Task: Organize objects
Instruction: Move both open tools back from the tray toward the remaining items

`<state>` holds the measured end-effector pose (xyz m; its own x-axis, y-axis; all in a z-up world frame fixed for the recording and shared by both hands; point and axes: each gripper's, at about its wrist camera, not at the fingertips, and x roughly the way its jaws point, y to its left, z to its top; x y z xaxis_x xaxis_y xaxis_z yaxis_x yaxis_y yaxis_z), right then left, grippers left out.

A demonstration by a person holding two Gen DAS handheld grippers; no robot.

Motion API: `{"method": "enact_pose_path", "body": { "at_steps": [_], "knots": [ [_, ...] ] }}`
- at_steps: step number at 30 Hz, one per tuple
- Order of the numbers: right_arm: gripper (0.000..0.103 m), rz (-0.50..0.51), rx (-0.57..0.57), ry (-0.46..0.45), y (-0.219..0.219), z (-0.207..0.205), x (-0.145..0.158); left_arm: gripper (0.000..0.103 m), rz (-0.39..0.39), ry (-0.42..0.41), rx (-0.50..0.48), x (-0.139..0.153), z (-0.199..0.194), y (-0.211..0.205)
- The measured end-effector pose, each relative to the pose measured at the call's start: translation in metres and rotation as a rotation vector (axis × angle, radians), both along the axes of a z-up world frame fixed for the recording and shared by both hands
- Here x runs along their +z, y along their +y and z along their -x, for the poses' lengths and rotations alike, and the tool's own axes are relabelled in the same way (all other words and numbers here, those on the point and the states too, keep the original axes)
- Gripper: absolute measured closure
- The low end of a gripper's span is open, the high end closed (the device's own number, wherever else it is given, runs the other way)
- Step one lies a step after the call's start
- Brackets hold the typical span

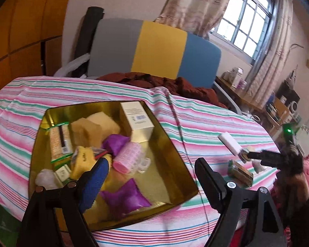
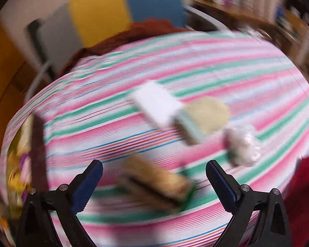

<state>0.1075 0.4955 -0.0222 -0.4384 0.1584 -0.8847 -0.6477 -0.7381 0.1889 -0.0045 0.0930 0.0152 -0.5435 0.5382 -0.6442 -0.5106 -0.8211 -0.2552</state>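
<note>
While my left gripper (image 1: pixel 152 170) hangs with jaws wide apart over the gold tray (image 1: pixel 175 160) of sorted items, my right gripper (image 2: pixel 154 175), jaws parted too, hovers above a blurred packet (image 2: pixel 154 183) on the striped worktop (image 2: pixel 216 72).

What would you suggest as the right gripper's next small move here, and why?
Probably lower the right gripper onto the brown packet with the green edge. Its fingers are spread wide with nothing between them, and that packet lies on the striped cloth right below the gap, the nearest of the items still outside the gold tray. The view is blurred, so settle first.
</note>
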Motion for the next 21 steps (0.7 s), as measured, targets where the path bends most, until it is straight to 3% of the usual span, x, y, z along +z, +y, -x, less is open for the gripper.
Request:
{"method": "enact_pose_path", "body": {
  "at_steps": [5, 10, 13, 17, 21],
  "knots": [
    [0.002, 0.184, -0.085, 0.005, 0.029, -0.010, -0.033, 0.017, 0.011, -0.018, -0.047, -0.004, -0.003, 0.013],
    [0.002, 0.347, 0.050, 0.101, 0.005, -0.002, -0.038, 0.016, 0.005, -0.041, -0.104, -0.007, -0.009, 0.027],
    [0.002, 0.503, 0.150, 0.169, -0.020, 0.006, -0.041, 0.016, 0.007, -0.045, -0.154, -0.007, -0.016, 0.041],
    [0.002, 0.484, 0.225, 0.186, -0.040, 0.011, -0.028, 0.016, 0.015, -0.047, -0.218, -0.003, -0.024, 0.057],
    [0.002, 0.348, 0.224, 0.184, -0.035, 0.008, -0.006, 0.017, 0.030, -0.046, -0.276, -0.001, -0.030, 0.076]
  ]
}}
